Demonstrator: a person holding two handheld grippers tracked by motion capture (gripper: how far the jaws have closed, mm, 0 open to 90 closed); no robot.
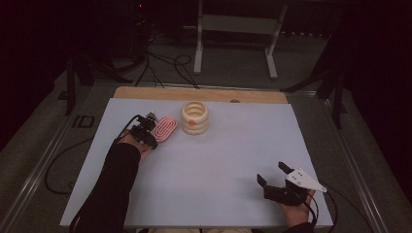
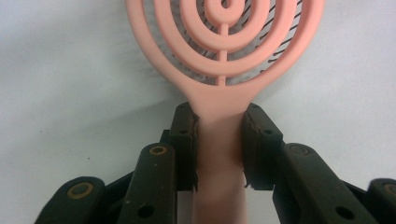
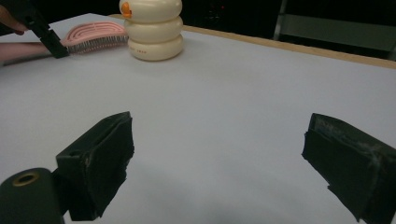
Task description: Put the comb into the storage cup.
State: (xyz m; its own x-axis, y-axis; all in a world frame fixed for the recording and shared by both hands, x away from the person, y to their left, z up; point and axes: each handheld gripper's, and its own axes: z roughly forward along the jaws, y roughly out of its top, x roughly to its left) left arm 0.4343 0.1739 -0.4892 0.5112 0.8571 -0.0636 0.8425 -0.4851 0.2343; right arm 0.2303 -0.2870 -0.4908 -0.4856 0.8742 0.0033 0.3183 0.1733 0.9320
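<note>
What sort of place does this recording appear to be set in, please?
Probably a lab or recording workspace: a white table in a dark room, cables on the floor, a metal stand behind, and a pink hairbrush in the left gripper.

lab | dark room | white table (image 1: 204, 165) | floor cables (image 1: 160, 68) | metal stand (image 1: 238, 29)

Left hand-held gripper (image 2: 219, 140): black jaws, brass-coloured pivot pins on the linkage arms, worn, chipped pad edges. Black long sleeve (image 1: 114, 179) at lower left of the high view. Right hand-held gripper (image 1: 274, 177) at lower right: black body, grey three-cornered plate on top, thin black cable trailing, pads scuffed grey.
</note>
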